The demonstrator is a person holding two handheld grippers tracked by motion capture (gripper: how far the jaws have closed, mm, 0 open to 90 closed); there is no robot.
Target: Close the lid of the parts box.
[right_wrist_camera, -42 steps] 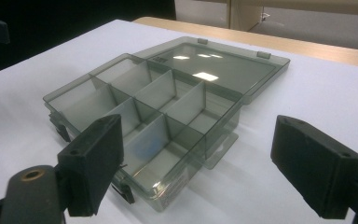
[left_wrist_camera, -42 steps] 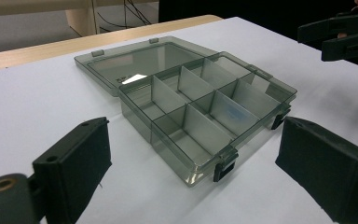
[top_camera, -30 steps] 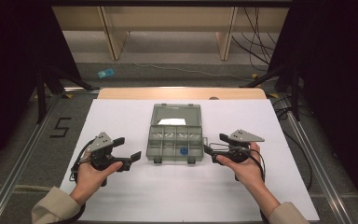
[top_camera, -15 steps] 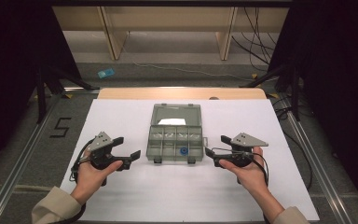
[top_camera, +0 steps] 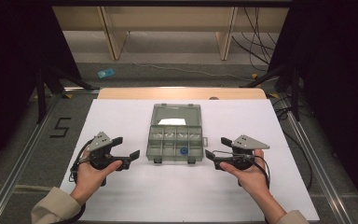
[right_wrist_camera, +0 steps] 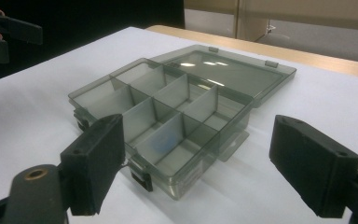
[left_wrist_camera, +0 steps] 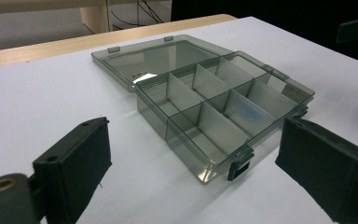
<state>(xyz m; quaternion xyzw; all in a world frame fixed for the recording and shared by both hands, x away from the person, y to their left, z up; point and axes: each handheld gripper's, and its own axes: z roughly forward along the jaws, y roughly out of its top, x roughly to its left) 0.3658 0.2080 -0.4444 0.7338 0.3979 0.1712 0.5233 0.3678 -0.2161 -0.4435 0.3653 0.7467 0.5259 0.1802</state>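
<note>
I see a white tabletop (top_camera: 135,116) with a wooden far edge, grey floor (top_camera: 177,51) beyond, pale wooden furniture legs (top_camera: 114,39), dark curtains (top_camera: 9,56) either side, cables (top_camera: 256,42), and a blue scrap (top_camera: 105,73).

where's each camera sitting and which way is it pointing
High view: above the person's side, looking forward and down on the table; both hands, the left tool and the right tool show.
Left gripper view: rides the left tool, facing the open box; its jaws show.
Right gripper view: rides the right tool, facing the box from the other side; its jaws show.
All three share the box.
</note>
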